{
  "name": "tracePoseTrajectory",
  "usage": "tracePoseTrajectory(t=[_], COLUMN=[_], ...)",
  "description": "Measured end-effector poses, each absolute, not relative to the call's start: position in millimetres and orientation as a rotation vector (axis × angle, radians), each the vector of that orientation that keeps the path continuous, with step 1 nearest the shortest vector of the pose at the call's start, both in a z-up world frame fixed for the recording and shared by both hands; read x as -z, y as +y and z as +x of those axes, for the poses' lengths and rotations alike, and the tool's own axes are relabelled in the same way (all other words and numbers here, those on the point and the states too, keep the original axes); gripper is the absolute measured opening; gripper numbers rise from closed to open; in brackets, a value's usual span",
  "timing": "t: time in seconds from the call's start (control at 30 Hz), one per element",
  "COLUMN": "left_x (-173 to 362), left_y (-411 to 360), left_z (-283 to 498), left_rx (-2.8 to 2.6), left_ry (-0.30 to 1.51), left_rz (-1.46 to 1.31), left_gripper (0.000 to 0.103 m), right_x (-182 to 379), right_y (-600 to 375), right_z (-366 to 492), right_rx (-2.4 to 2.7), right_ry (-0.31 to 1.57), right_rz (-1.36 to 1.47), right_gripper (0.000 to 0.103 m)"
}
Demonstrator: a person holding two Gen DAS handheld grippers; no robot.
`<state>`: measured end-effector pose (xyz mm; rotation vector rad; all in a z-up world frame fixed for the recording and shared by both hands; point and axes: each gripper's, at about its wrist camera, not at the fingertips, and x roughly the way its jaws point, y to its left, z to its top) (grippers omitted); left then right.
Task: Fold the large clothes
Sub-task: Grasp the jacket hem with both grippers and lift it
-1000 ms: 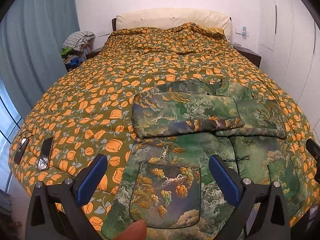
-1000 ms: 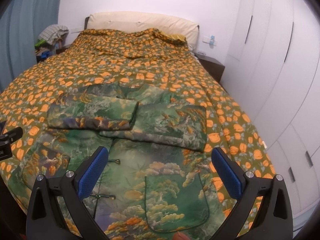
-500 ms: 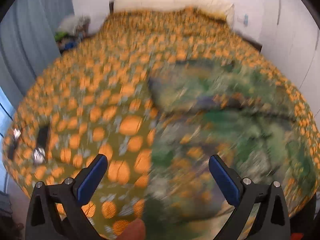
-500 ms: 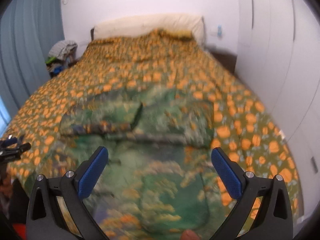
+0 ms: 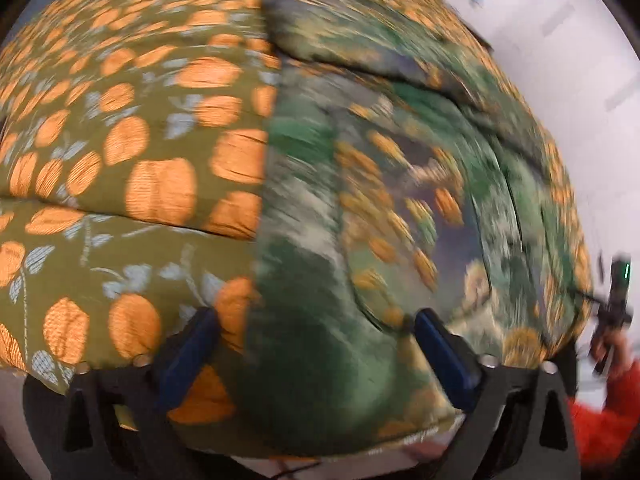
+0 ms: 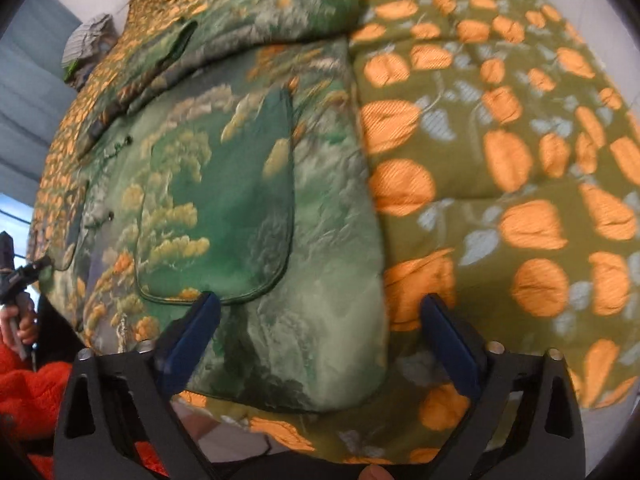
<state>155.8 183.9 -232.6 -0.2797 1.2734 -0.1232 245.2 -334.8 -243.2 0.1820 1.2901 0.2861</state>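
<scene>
A green padded jacket with a landscape print (image 5: 380, 200) (image 6: 240, 184) lies flat on the bed, its sleeves folded across the chest. My left gripper (image 5: 312, 320) points steeply down over the jacket's near left hem corner. Its jaws are closing, with the corner between the blue pads (image 5: 188, 348), which do not press on it. My right gripper (image 6: 320, 304) hangs over the near right hem corner, just below the patch pocket (image 6: 224, 216). Its jaws are closing too, around the hem edge but apart from the cloth. The left wrist view is motion-blurred.
The olive bedspread with orange fruit print (image 5: 120, 160) (image 6: 520, 160) covers the bed, and its near edge drops off just under both grippers. A hand in a red sleeve (image 6: 24, 380) holds the other gripper (image 6: 16, 272). Curtain (image 6: 24, 100) and a clothes pile (image 6: 88, 36) stand far left.
Both grippers have dropped and tipped downward from a view of the whole bed to close over the jacket's near hem corners. Their jaws have narrowed slightly.
</scene>
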Motion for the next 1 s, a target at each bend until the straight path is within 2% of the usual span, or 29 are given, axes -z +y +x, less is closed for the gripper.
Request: tracePoseTrajectory(t=[0.03, 0.07, 0.1, 0.13, 0.17, 0.33, 0.43, 0.57, 0.67, 0.83, 1.0], left_x=[233.3, 233.7, 231.6, 228.0, 221.5, 177.4, 174.1, 177.0, 155.2, 82.6, 54.9], left_y=[176.3, 167.9, 162.9, 159.6, 158.4, 155.3, 154.9, 164.2, 182.0, 215.5, 234.0], left_z=[154.8, 153.9, 152.8, 152.3, 152.0, 134.9, 111.8, 75.3, 62.1, 99.3, 178.2], left_rx=[0.131, 0.122, 0.116, 0.118, 0.115, 0.156, 0.161, 0.168, 0.200, 0.248, 0.222], left_ry=[1.293, 1.314, 1.316, 1.320, 1.321, 1.271, 1.304, 1.391, 1.386, 1.182, 1.046], left_rz=[-0.245, -0.195, -0.168, -0.160, -0.163, -0.129, -0.110, -0.160, -0.297, -0.485, -0.543], left_gripper=[0.057, 0.046, 0.026, 0.019, 0.016, 0.013, 0.013, 0.013, 0.013, 0.013, 0.013], right_x=[244.6, 245.5, 245.3, 243.3, 238.9, 189.6, 165.5, 174.1, 175.1, 132.9, 105.1], right_y=[-330.0, -327.3, -321.9, -319.5, -316.3, -312.2, -311.5, -327.2, -342.0, -361.2, -354.0], right_z=[245.8, 246.5, 247.6, 249.0, 249.5, 240.2, 224.6, 193.3, 176.0, 202.1, 272.0], right_rx=[-0.312, -0.325, -0.324, -0.323, -0.330, -0.351, -0.379, -0.392, -0.427, -0.496, -0.531], right_ry=[1.297, 1.308, 1.321, 1.326, 1.325, 1.254, 1.235, 1.302, 1.308, 1.173, 1.036], right_rz=[0.188, 0.186, 0.159, 0.136, 0.121, 0.122, 0.131, 0.261, 0.449, 0.640, 0.640], right_gripper=[0.067, 0.055, 0.048, 0.024, 0.015, 0.011, 0.011, 0.011, 0.011, 0.010, 0.010])
